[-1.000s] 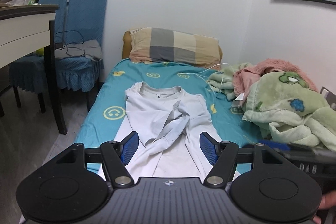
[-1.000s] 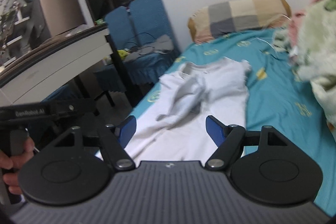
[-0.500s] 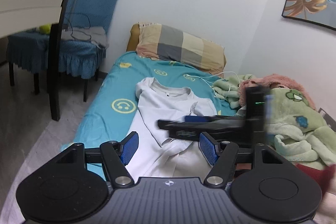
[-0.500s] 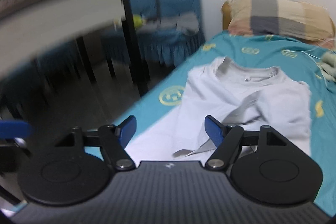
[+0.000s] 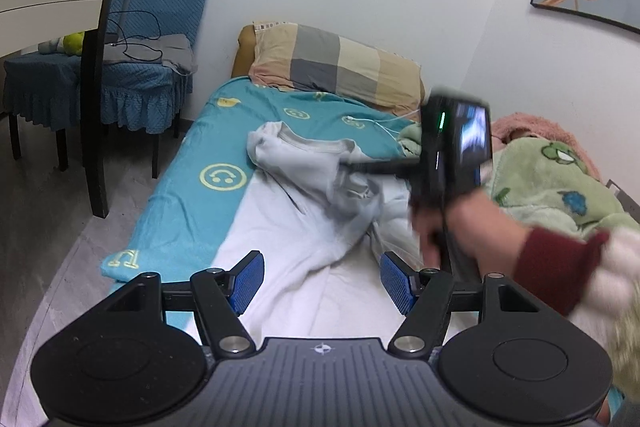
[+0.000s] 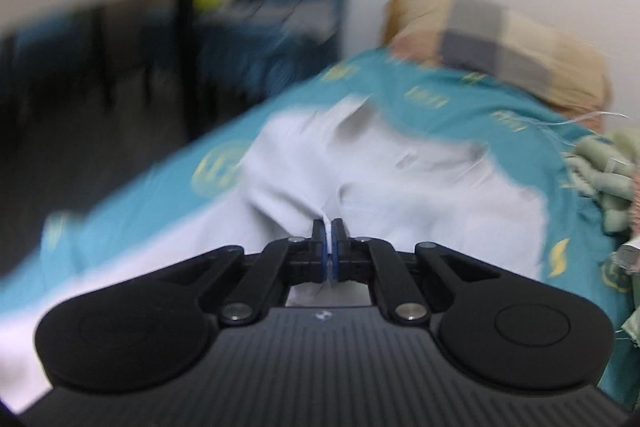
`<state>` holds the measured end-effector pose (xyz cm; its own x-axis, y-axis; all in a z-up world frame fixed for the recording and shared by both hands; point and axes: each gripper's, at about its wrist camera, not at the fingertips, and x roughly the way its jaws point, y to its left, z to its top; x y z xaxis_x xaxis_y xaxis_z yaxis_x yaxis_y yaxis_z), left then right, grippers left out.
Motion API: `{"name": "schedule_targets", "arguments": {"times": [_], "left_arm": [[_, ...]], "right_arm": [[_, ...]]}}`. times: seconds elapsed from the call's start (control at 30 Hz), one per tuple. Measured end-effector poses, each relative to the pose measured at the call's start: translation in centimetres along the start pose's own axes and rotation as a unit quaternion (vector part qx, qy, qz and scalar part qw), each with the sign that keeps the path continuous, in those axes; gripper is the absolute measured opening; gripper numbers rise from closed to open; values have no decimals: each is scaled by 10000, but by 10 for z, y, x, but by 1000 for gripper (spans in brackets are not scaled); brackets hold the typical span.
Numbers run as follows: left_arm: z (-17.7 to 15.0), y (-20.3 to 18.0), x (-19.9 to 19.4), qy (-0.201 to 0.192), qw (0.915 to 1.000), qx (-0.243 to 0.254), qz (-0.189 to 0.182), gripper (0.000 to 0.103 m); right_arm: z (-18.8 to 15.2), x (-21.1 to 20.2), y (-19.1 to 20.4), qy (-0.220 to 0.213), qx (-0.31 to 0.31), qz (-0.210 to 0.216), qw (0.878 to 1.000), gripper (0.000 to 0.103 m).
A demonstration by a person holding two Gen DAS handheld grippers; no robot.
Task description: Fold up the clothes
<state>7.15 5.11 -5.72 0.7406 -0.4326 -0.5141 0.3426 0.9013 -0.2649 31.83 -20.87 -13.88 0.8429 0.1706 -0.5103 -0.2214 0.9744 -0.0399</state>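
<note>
On the teal bedsheet [image 5: 188, 195] lies the white shirt [image 5: 296, 227], a pinch of its cloth clamped in the right gripper [image 6: 329, 247] while the left gripper [image 5: 320, 281] hangs spread and empty near the hem; the fold should go best carried low and evenly.

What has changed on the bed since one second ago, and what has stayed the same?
The right gripper, open a second ago, has crossed over the white shirt, closed on a fold of it, and bunched its upper part. The left gripper stays open above the hem. The pillow and green blanket look unmoved.
</note>
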Motion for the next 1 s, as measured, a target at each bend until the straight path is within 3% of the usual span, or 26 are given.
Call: {"name": "schedule_targets", "arguments": {"times": [0.13, 0.27, 0.4, 0.53, 0.63, 0.7, 0.77, 0.83, 1.0], "left_arm": [[-7, -9, 11, 110, 9999, 79, -15, 67], [-15, -14, 32, 384, 9990, 225, 73, 67], [-20, -10, 50, 593, 9977, 257, 195, 67], [-21, -5, 60, 674, 9970, 245, 275, 67], [-21, -4, 61, 686, 9968, 260, 328, 67], [-20, -4, 60, 688, 9966, 270, 361, 67], [-19, -5, 56, 664, 9965, 300, 398, 67], [-18, -8, 49, 633, 9964, 334, 457, 67], [-18, -14, 29, 583, 9963, 307, 545, 67]], "right_arm": [[23, 20, -58, -191, 917, -343, 9950, 5], [12, 65, -101, 97, 1596, -562, 9855, 5], [-20, 94, -110, 428, 1866, -543, 9800, 5], [-30, 86, -109, 350, 1940, -339, 9798, 7], [-23, 58, -109, 356, 2010, -214, 9787, 9], [-18, 31, -107, 356, 2063, -108, 9778, 17], [-15, -8, -99, 241, 2081, -8, 9778, 52], [-17, -55, -88, 102, 2113, 111, 9773, 64], [-39, -168, -60, 216, 2521, 494, 9662, 65]]}}
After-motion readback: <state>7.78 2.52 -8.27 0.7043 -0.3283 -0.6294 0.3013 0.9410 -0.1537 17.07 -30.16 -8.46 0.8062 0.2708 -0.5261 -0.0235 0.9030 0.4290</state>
